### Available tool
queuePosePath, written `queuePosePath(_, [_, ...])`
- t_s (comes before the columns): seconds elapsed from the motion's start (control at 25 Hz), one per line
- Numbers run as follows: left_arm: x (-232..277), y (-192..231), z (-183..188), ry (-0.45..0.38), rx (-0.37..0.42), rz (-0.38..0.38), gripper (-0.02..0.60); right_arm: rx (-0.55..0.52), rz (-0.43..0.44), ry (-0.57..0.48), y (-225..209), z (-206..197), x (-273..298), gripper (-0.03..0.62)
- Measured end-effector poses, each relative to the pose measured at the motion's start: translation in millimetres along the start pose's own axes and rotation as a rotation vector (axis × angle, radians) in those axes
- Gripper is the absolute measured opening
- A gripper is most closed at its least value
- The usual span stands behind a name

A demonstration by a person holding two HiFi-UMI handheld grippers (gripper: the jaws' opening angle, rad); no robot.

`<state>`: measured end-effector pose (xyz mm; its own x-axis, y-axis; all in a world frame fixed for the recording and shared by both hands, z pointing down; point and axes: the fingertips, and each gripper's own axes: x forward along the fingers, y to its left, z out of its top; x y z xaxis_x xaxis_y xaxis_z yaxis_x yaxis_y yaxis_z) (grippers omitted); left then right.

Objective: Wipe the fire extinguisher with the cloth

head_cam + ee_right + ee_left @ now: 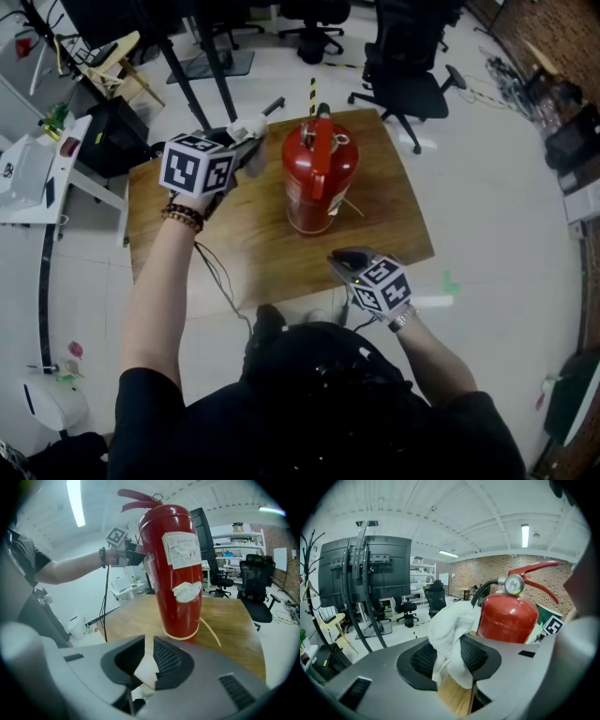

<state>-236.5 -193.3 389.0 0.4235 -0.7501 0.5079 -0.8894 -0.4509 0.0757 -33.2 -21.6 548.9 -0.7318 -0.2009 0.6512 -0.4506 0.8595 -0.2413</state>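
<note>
The red fire extinguisher (pixel 319 178) stands upright near the middle of the wooden table (pixel 234 244), with its levers and pressure gauge (pixel 514 584) at the top and a paper label (pixel 180 550) on the side that faces the right gripper. The white cloth (pixel 248 127) is pinched between the jaws of the left gripper (pixel 248 141). A loose wad of it bulges out ahead of the pads, level with the cylinder's shoulder and just beside it; contact is not visible.

The right gripper (pixel 352 258) hovers low at the table's near edge, apart from the cylinder. Its jaws stand a narrow gap apart with nothing between them.

The step in hand looks like bringing the cloth onto the upper body. To do it well, lead with the bulging wad rather than the hard jaw tips and press lightly. Run it down and around the curved wall in overlapping passes. A sideways push high up could tip the tall cylinder, so the free gripper would do well to brace it near the base. The hose and levers may snag the cloth.
</note>
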Motion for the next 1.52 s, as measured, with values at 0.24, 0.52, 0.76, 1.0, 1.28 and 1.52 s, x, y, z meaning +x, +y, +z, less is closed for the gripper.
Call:
queuePosePath(0.24, [-22,-20,50,-0.079,0.074,-0.019,0.138,0.023,-0.015,-0.009,-4,-10,-14,0.078])
queuePosePath(0.52, [-20,-35,84,-0.115,0.178,-0.15,0.138,0.09,-0.109,-0.052,-12,3,-17,0.078])
queuePosePath(0.76, [-13,-49,101,-0.125,0.281,-0.319,0.138,0.166,-0.209,-0.097,0,17,-10,0.078])
queuePosePath(1.0, [1,-73,99,-0.116,0.328,-0.507,0.138,0.235,-0.292,-0.109,15,17,-3,0.078])
queuePosePath(1.28, [19,-78,86,-0.094,0.306,-0.61,0.138,0.281,-0.369,-0.116,31,16,-5,0.078])
queuePosePath(1.52, [29,-73,80,-0.093,0.222,-0.661,0.138,0.309,-0.402,-0.125,32,11,-12,0.078])
